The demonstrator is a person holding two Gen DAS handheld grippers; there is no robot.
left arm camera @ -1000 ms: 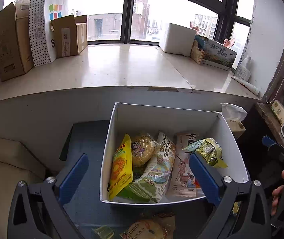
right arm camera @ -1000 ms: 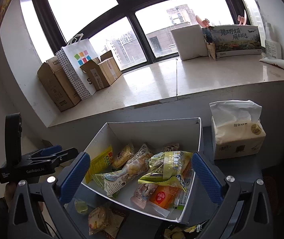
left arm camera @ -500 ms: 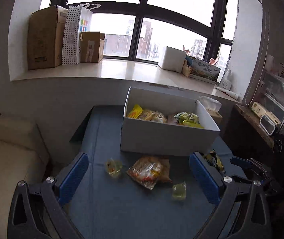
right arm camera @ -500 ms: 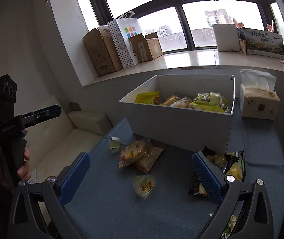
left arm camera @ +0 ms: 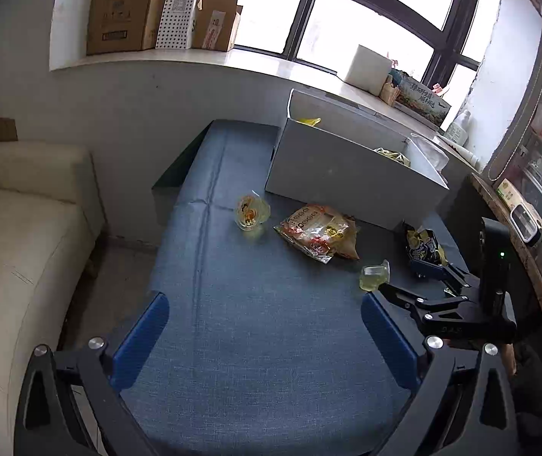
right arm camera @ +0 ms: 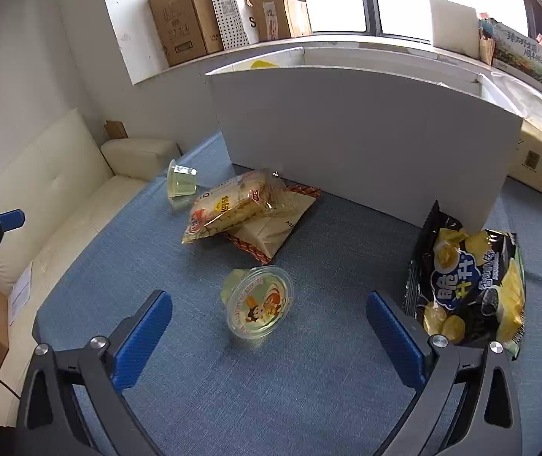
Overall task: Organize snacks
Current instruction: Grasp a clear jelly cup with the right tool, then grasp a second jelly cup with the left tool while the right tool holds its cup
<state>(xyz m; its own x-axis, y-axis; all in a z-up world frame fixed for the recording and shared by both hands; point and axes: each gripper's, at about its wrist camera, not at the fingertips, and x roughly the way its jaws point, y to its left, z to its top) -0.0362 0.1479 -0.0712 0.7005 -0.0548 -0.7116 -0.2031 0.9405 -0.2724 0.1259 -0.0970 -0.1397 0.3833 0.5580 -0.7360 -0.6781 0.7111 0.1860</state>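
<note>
Both sets of blue-padded jaws stand wide apart and hold nothing: the right gripper hangs over a jelly cup lying between its fingers on the blue tablecloth, while the left gripper hovers above bare cloth nearer the table's front edge.

A white cardboard box stands at the back of the table; only the tops of a yellow packet and a green packet show above its rim. The remaining snacks lie loose on the cloth in front of the box: a clear-wrapped bread pack resting on a brown packet, a second jelly cup beside them toward the sofa, and a black bag of potato chips touching the box's right corner.

A tissue pack sits just right of the box. Brown cartons and a dotted paper bag line the window sill, and a cream sofa stands to the table's left.
</note>
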